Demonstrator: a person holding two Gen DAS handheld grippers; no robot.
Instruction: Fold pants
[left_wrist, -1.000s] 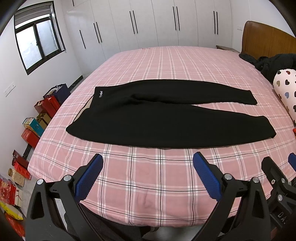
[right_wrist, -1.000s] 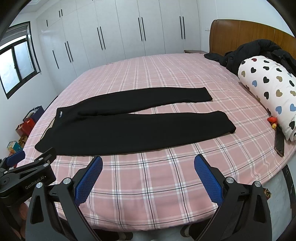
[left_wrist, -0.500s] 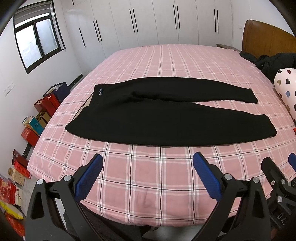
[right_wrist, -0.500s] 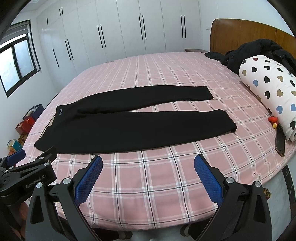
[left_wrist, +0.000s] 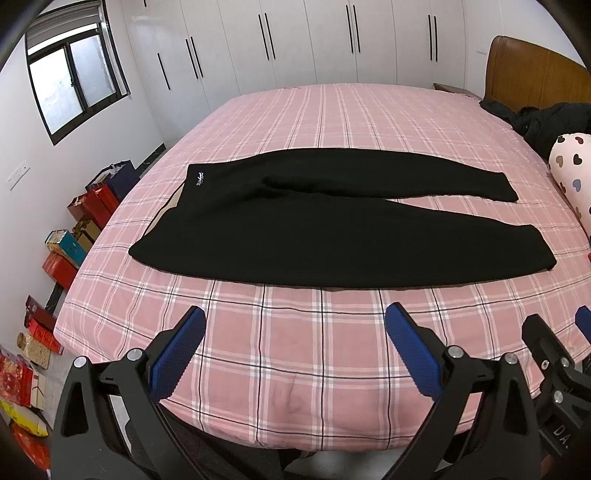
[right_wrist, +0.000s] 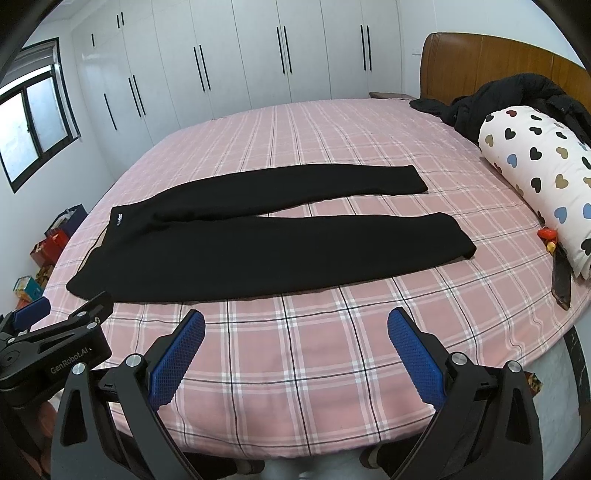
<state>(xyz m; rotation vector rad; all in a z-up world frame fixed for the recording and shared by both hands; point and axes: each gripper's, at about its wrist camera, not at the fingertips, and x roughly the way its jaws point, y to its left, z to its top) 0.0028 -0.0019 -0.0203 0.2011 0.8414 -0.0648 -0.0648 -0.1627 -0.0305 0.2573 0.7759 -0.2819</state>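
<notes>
Black pants (left_wrist: 280, 229) are lying flat, unfolded, legs slightly parted, on the bed (left_wrist: 332, 122). Left tongs (left_wrist: 295, 350) and right tongs (right_wrist: 295, 350) are hovering spread, holding nothing.

Both views are bright and evenly lit, with soft daylight entering through the window (left_wrist: 77, 85) to the left of the grippers. Shadows are faint. The white wardrobe doors (right_wrist: 240, 59) show mild sheen but no harsh glare. Focus is sharp throughout. Fisheye distortion bows the bed (left_wrist: 325, 122) and walls, and dark vignetting rounds off the corners.
</notes>
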